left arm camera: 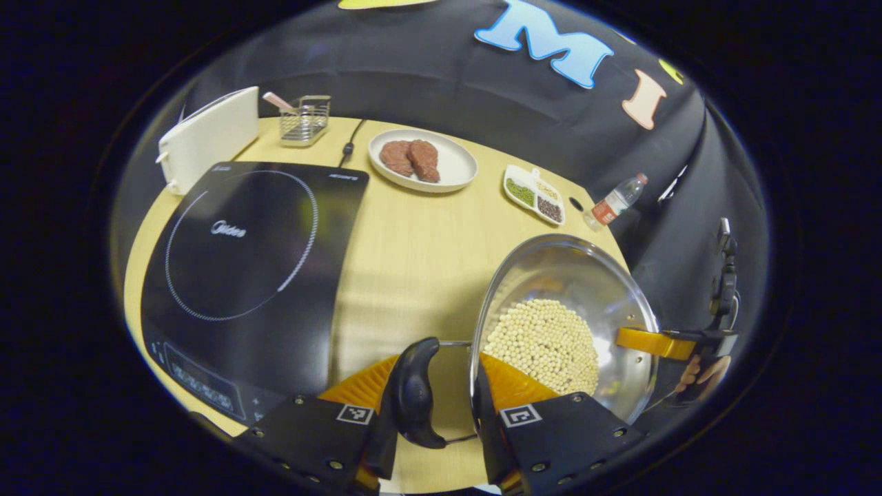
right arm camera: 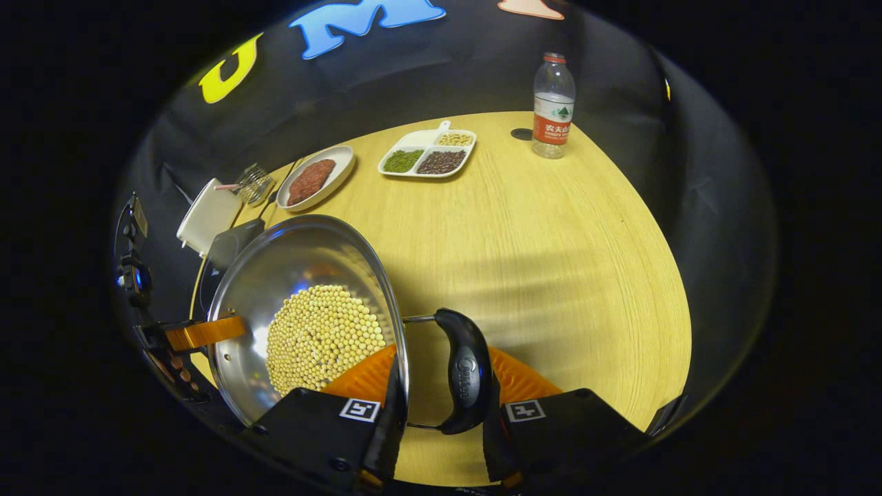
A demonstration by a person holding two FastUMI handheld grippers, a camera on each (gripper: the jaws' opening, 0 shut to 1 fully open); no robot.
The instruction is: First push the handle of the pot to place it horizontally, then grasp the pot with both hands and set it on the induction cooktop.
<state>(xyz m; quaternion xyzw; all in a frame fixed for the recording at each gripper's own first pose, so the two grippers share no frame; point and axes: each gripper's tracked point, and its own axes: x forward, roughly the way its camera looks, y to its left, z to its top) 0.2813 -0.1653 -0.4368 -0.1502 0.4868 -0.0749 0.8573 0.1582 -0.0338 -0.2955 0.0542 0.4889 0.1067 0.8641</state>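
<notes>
A steel pot [left arm camera: 613, 275] holding pale beans [left arm camera: 544, 344] is at the table's right side, with a black loop handle [left arm camera: 413, 393] on each flank. My left gripper [left arm camera: 431, 420] clamps one handle: one finger sits outside the handle, the other just inside the pot wall. In the right gripper view my right gripper [right arm camera: 441, 420] clamps the opposite handle [right arm camera: 467, 372] in the same way, with the pot [right arm camera: 275, 269] to its left. Each gripper appears across the pot in the other's view, right [left arm camera: 661, 342] and left [right arm camera: 200, 332]. The black induction cooktop [left arm camera: 248, 262] lies left of the pot.
Behind the cooktop stand a white board [left arm camera: 207, 138] and a wire basket [left arm camera: 305, 120]. A plate of meat [left arm camera: 448, 165], a divided dish [left arm camera: 534, 193] and a water bottle [left arm camera: 615, 201] line the far edge. Bare wood [right arm camera: 551, 262] spreads on the right.
</notes>
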